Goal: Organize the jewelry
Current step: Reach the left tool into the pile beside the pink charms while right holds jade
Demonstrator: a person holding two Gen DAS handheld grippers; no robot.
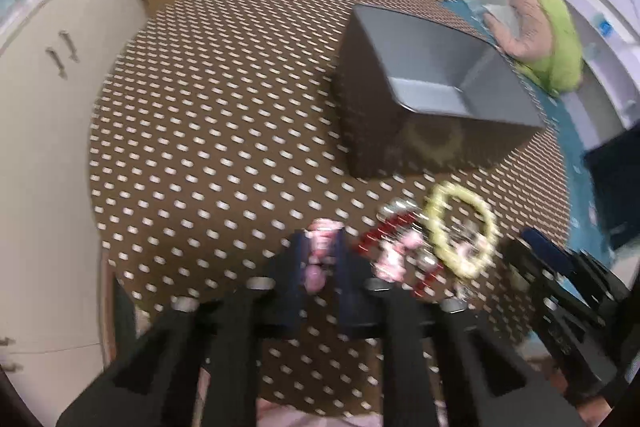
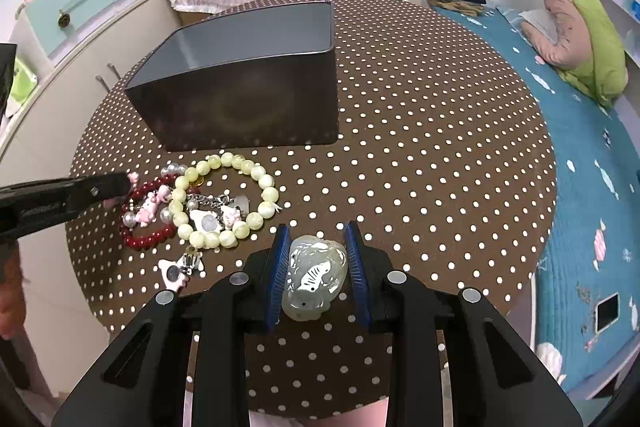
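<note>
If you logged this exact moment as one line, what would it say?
left gripper: shut on pink charm piece | right gripper: shut on pale green carved stone pendant | grey rectangular box: nothing visible inside

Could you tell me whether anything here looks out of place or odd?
Yes: the bracelets lie tangled in a heap on the table beside the grey box, overlapping one another.

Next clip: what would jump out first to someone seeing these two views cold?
Probably the pale green carved jade pendant held between the blue pads of the right claw at the near edge of the brown polka-dot table. To its left lies a tangle of jewelry: a yellow-green bead bracelet overlapping a red bead bracelet. Behind them stands an empty dark grey box, while the left claw pinches a pink charm.
</note>
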